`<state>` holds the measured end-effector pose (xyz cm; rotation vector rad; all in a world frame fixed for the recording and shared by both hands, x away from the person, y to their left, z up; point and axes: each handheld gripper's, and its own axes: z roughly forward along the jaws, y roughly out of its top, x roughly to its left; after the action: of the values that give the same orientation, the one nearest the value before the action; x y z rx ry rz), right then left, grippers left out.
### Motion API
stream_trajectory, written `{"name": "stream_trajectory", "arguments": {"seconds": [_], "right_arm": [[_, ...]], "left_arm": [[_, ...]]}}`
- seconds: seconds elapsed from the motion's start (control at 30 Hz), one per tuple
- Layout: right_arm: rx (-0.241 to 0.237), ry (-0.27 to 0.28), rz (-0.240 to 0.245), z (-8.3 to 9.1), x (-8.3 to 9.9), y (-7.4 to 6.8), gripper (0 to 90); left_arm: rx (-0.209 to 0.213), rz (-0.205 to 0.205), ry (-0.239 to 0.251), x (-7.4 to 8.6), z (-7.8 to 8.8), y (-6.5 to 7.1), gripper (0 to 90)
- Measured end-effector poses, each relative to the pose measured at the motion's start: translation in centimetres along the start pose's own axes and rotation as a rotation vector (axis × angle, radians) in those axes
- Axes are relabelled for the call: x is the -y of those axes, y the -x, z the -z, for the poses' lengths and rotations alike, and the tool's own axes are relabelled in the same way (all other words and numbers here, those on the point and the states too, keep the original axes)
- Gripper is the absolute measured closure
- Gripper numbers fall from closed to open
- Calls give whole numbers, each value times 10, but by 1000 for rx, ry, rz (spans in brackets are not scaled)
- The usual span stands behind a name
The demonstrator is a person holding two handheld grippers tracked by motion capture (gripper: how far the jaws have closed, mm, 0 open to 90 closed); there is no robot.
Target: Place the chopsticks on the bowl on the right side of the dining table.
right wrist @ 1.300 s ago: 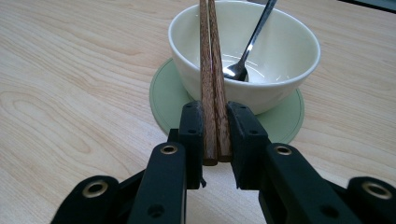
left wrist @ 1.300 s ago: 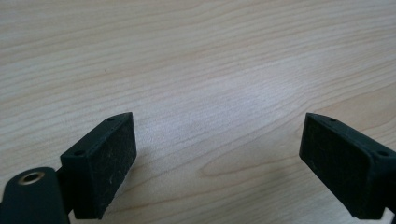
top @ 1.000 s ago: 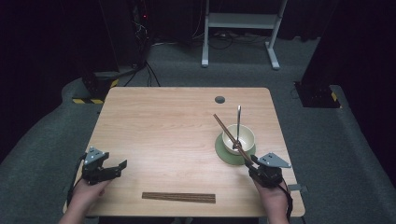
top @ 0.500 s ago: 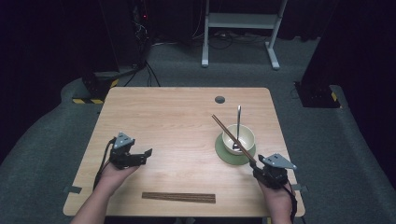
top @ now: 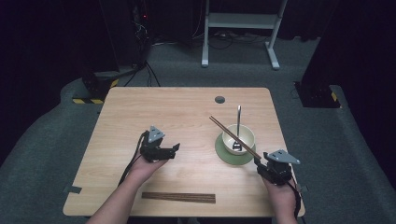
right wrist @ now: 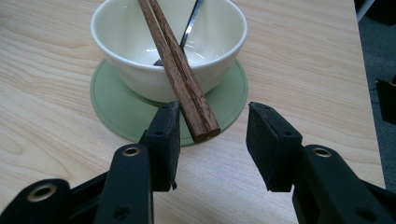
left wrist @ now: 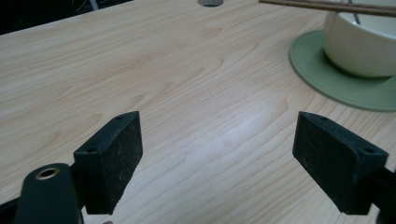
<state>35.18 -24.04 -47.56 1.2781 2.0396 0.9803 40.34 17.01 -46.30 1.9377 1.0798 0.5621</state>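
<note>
A cream bowl (top: 243, 135) (right wrist: 135, 70) stands on a green saucer (top: 224, 156) (right wrist: 112, 112) at the table's right. A metal spoon (top: 238, 116) (right wrist: 192, 25) leans in it. A pair of brown chopsticks (top: 222, 127) (right wrist: 175, 65) lies across the bowl's rim. Their near end sits between the jaws of my right gripper (top: 258, 163) (right wrist: 214, 142), close to one pad, with a gap at the other. Those jaws have just been opening. My left gripper (top: 175, 150) (left wrist: 217, 154) hovers open over bare wood left of the bowl (left wrist: 359, 46), nothing between its jaws.
A second pair of dark chopsticks (top: 179, 198) lies flat near the front edge, between the person's forearms. A round cable hole (top: 219, 99) sits at the table's far side. Dark floor, a cabinet and a white stand lie beyond the table.
The left gripper has moved from the front left corner forward and right toward the table's middle. The right gripper stayed by the chopsticks' end and its jaws have widened.
</note>
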Motion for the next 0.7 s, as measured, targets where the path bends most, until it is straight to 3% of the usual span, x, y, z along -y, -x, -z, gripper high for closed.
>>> {"name": "stream_trajectory", "arguments": {"seconds": [0.13, 0.47, 0.7], "right_arm": [[8, 5, -13, -4, 0, 5, 546], [23, 26, -20, -6, -2, 22, 537], [33, 31, -29, -6, -3, 35, 537]], "left_arm": [[19, -9, 9, -10, -18, 12, 180], [13, -38, 19, -30, -56, 38, 201], [4, -31, 32, -40, -77, 44, 218]]}}
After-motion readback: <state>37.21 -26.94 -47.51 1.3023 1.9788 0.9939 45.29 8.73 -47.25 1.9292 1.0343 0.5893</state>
